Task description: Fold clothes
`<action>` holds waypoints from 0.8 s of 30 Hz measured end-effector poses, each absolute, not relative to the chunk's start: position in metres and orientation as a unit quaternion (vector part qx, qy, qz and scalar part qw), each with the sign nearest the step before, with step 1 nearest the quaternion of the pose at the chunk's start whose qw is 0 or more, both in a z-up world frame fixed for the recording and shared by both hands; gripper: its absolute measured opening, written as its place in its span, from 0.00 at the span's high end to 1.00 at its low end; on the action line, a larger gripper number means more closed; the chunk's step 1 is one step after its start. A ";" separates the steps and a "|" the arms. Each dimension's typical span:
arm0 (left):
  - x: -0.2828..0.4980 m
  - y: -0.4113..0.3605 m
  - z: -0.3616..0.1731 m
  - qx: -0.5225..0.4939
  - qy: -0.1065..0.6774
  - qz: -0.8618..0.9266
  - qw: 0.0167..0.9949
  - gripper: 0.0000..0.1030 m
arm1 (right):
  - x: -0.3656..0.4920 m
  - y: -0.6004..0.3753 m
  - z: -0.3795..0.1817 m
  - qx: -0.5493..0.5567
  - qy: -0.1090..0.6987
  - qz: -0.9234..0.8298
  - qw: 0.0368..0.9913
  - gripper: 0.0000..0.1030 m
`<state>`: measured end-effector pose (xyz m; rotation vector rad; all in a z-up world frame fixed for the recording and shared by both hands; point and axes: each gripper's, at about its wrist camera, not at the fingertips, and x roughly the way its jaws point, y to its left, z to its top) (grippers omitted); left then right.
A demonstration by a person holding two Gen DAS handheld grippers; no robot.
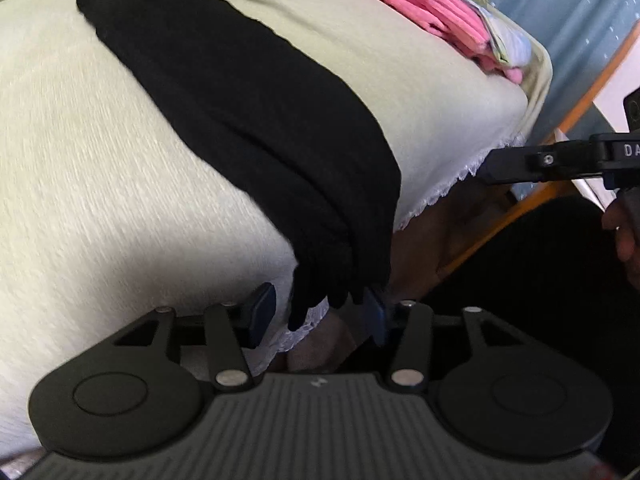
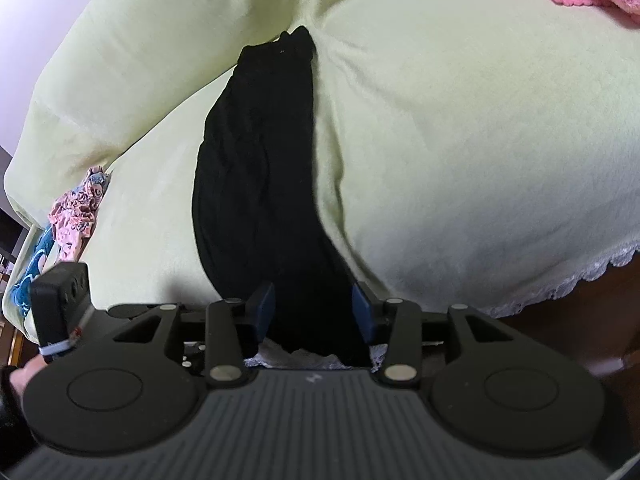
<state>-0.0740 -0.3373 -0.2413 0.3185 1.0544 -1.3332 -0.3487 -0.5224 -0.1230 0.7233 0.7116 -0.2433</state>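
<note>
A long black garment (image 1: 248,120) lies in a narrow strip across the pale green bed cover (image 1: 100,160), its near end drooping over the bed's lace-trimmed edge. My left gripper (image 1: 320,310) is at that drooping end, its jaws wide apart, with the cloth's tip loose between the blue pads (image 1: 264,304). In the right wrist view the same black garment (image 2: 256,168) runs away from my right gripper (image 2: 314,306). The cloth fills the gap between its parted pads (image 2: 360,308), and I see no pinch. From the side, the right gripper (image 1: 492,164) is at the lace edge to the garment's right.
Folded pink clothes (image 1: 420,8) are stacked at the bed's far corner. A patterned pink and blue heap (image 2: 76,216) lies at the left edge. An orange wooden frame (image 1: 520,208) and dark floor sit beyond the lace trim (image 2: 580,276). A hand (image 1: 624,232) holds the right gripper.
</note>
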 end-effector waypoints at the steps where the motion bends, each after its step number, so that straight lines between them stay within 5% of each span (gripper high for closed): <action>1: -0.076 -0.338 -0.244 0.138 0.461 -0.584 0.653 0.48 | -0.349 -0.525 -0.124 0.347 0.339 -0.114 0.867 0.63; 7: -0.082 -0.347 -0.260 0.135 0.449 -0.579 0.667 0.56 | -0.345 -0.540 -0.133 0.366 0.342 -0.090 0.861 0.63; 10: -0.077 -0.349 -0.269 0.140 0.446 -0.573 0.673 0.88 | -0.341 -0.547 -0.135 0.359 0.350 -0.079 0.862 0.63; 12: -0.070 -0.349 -0.271 0.123 0.459 -0.575 0.666 0.96 | -0.338 -0.552 -0.137 0.356 0.358 -0.069 0.861 0.63; 18: -0.052 -0.335 -0.245 0.049 0.475 -0.610 0.632 0.99 | -0.321 -0.565 -0.143 0.336 0.397 -0.006 0.854 0.63; 24: -0.036 -0.326 -0.215 0.020 0.491 -0.636 0.595 1.00 | -0.301 -0.542 -0.129 0.150 0.443 0.032 0.883 0.63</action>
